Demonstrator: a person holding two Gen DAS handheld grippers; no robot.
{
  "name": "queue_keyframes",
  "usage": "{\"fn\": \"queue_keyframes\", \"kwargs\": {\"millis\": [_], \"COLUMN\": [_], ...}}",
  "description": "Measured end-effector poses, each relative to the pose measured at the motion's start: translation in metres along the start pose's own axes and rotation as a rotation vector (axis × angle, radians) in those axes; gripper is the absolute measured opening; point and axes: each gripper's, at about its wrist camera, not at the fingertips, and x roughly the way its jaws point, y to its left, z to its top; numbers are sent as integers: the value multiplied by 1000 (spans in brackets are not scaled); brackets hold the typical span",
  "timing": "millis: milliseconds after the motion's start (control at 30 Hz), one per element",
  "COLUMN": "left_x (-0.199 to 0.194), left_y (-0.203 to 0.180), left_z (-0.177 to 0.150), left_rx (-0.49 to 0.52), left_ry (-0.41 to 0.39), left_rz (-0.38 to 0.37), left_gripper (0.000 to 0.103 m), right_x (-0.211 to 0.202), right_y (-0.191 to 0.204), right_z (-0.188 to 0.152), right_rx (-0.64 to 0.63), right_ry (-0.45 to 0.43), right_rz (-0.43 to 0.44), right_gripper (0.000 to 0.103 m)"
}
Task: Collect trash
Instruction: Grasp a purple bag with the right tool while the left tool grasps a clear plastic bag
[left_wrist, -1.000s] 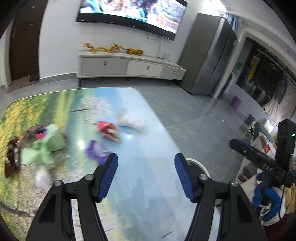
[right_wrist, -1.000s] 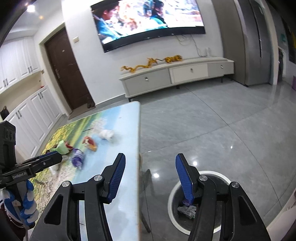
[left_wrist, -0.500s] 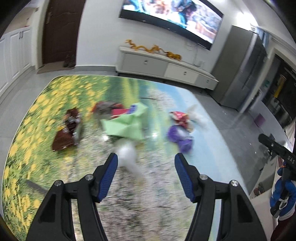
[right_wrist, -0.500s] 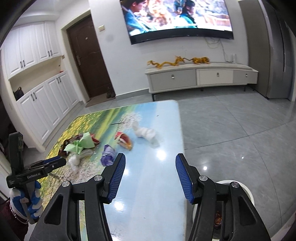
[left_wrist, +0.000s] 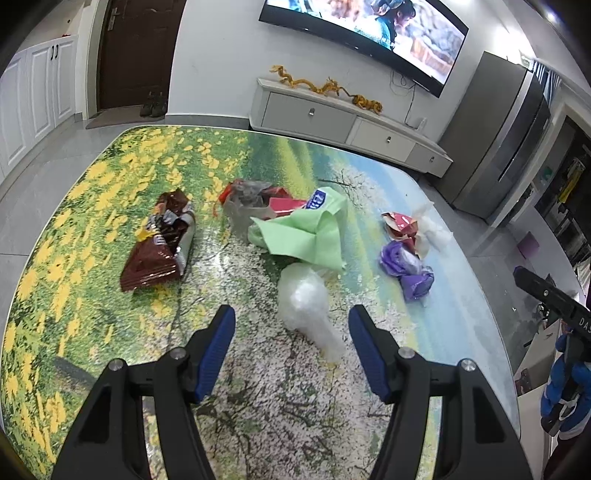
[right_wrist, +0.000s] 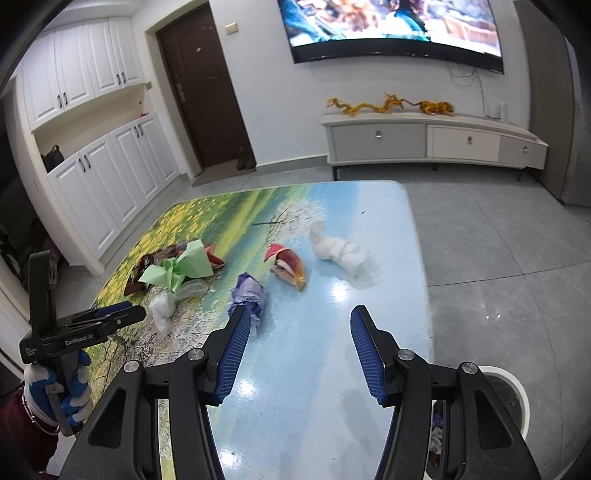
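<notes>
Trash lies on the landscape-print table (left_wrist: 92, 229): a brown snack wrapper (left_wrist: 159, 243), a green paper sheet (left_wrist: 310, 232) over red and grey wrappers (left_wrist: 258, 199), a clear plastic bag (left_wrist: 306, 306), a purple wrapper (left_wrist: 406, 266), a red-and-yellow wrapper (right_wrist: 288, 264) and crumpled white tissue (right_wrist: 338, 249). My left gripper (left_wrist: 291, 350) is open and empty, just short of the clear plastic bag. My right gripper (right_wrist: 299, 350) is open and empty above the table's near right part, the purple wrapper (right_wrist: 249, 295) just beyond its left finger.
A white-rimmed trash bin (right_wrist: 506, 384) holding some trash stands on the floor right of the table's near corner. A TV cabinet (right_wrist: 424, 142) stands against the far wall. The left gripper also shows in the right wrist view (right_wrist: 110, 317), over the table's left edge.
The left gripper has swung left from the table's right edge to face the pile of trash. The right gripper has turned from the bin and floor to the tabletop. Both stayed open.
</notes>
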Motion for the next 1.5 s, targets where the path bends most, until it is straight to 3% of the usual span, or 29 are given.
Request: {"fn": "queue_keyframes", "kwargs": {"millis": [933,1133,1300,1500], "left_x": [41,41,40,38], "left_y": [-5,-5,-5,-8], "left_z": [12,13,11,6], "left_rx": [21,27,35,44], "left_ry": [36,30,32,41], "left_rz": [-4,6,6,-11], "left_gripper": [61,53,41,30], "right_x": [108,116,123,125], "right_y": [48,49,49,48], "right_z": [13,12,10,7], "right_rx": [-63,-62,-59,-52], "right_ry": [140,151,165,172], "right_rz": [125,130,128,127], "right_gripper": [56,56,55,38]}}
